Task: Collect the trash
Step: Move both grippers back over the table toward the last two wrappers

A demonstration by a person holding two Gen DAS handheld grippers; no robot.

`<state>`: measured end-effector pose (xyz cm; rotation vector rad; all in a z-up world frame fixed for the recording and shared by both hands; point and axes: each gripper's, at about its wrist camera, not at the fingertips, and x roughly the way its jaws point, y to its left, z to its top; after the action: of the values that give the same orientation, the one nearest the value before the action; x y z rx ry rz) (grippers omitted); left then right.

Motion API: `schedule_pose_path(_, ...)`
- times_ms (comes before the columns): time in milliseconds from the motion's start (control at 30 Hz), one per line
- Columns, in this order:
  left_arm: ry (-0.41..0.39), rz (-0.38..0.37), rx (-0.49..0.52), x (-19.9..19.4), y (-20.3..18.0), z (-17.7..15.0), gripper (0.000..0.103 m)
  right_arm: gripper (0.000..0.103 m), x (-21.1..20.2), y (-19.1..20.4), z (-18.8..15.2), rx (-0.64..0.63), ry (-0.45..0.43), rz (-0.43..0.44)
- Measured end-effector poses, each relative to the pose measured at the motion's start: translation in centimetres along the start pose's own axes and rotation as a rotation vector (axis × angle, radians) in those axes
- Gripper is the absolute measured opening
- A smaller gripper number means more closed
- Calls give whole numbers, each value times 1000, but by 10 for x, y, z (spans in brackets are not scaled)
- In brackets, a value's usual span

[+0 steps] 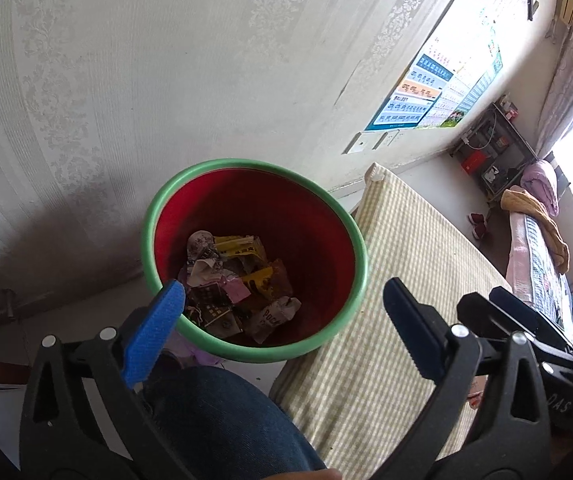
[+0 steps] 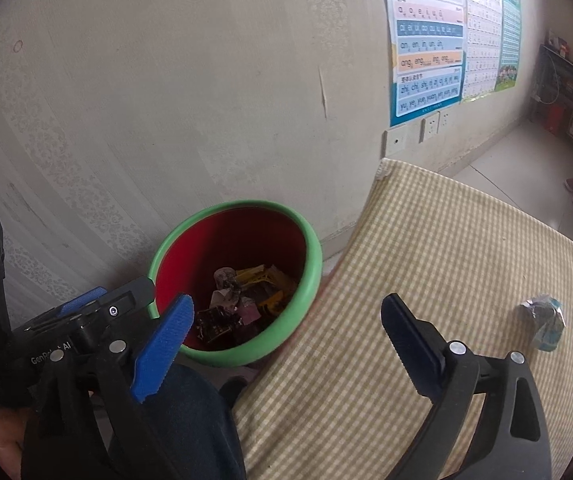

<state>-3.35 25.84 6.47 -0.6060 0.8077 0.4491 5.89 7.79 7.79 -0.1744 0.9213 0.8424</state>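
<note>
A pale patterned wall [image 1: 134, 80] fills the upper left of both views, with bright charts [image 2: 430, 48] pinned at the upper right. Below it, a bench [image 2: 446, 240] covered in yellow-and-white checked cloth spreads across the lower right of each frame. Just beside the bench's left edge stands a red bin with a green rim [image 1: 352, 232], at the centre of the left wrist view and lower centre of the right wrist view; crumpled wrappers [image 1: 238, 280] in yellow, pink and dark foil lie heaped at its bottom. A knee in blue denim [image 1: 222, 420] shows at the bottom of the left wrist view, beneath the bin. The left tongs [image 1: 282, 304] stand spread wide above the bin's near rim with nothing between the blue pads. The right tongs [image 2: 286, 320] are likewise spread wide and empty, straddling the gap between bin and bench. One small crumpled blue-and-silver wrapper [image 2: 542, 322] lies alone on the checked cloth at the right edge of the right wrist view, well apart from the bin.
</note>
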Motion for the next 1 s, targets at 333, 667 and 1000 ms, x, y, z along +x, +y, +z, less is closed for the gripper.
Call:
schedule_pose_path(333, 23, -60, 133, -3, -68, -28, 97, 95, -50, -67, -45, 128, -9, -107)
schedule_pose_path(667, 72, -136, 270, 3, -139, -61, 97, 96, -93, -141, -100, 268, -2, -236)
schedule_pose_path(1000, 106, -190, 361, 9, -186, -85, 97, 96, -119, -181, -133, 341, 2, -310)
